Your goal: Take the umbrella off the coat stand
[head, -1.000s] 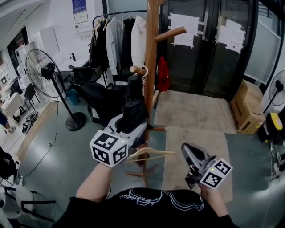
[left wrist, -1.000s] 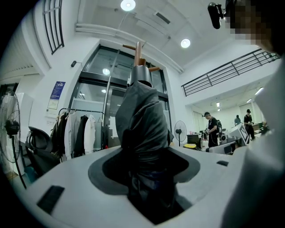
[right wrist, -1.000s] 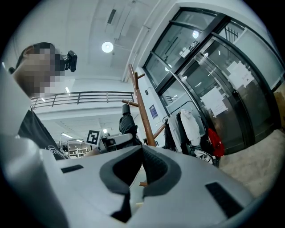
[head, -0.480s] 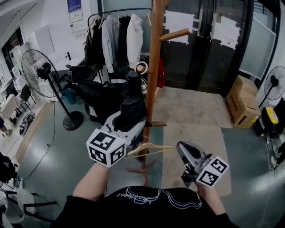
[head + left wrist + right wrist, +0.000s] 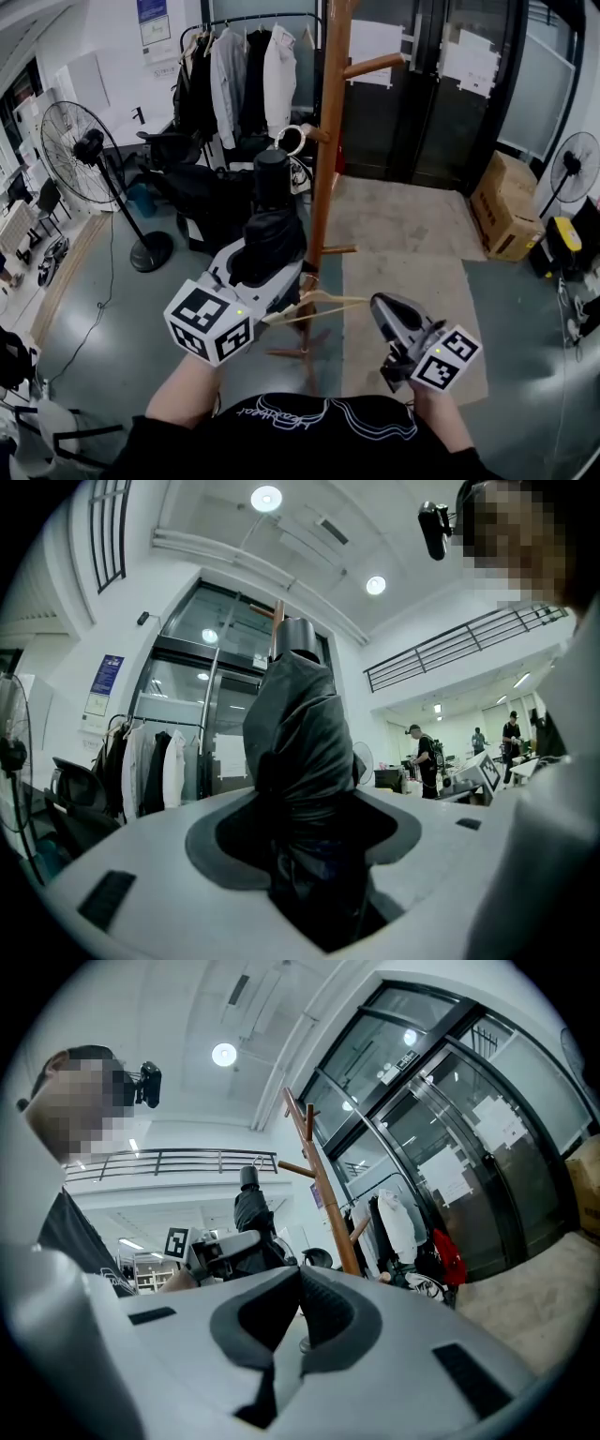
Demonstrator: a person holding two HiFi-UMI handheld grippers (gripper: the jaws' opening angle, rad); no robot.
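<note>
Holding umbrella (image 5: 298,733) upright in left gripper (image 5: 265,262), jaws clamped on its bundled middle. We judge lift-off step in hand: umbrella sits just beside coat stand (image 5: 327,159), not far clear. Right gripper (image 5: 298,1283) closed on nothing, low at right. Next move, we reckon: draw umbrella away from pole and pegs (image 5: 373,67), minding white loop (image 5: 293,139) by stand; cannot tell if it belongs to umbrella. Umbrella: black, glossy folded fabric, soft creases, stubby cylindrical cap. Stand: smooth round wooden pole, angled pegs.
</note>
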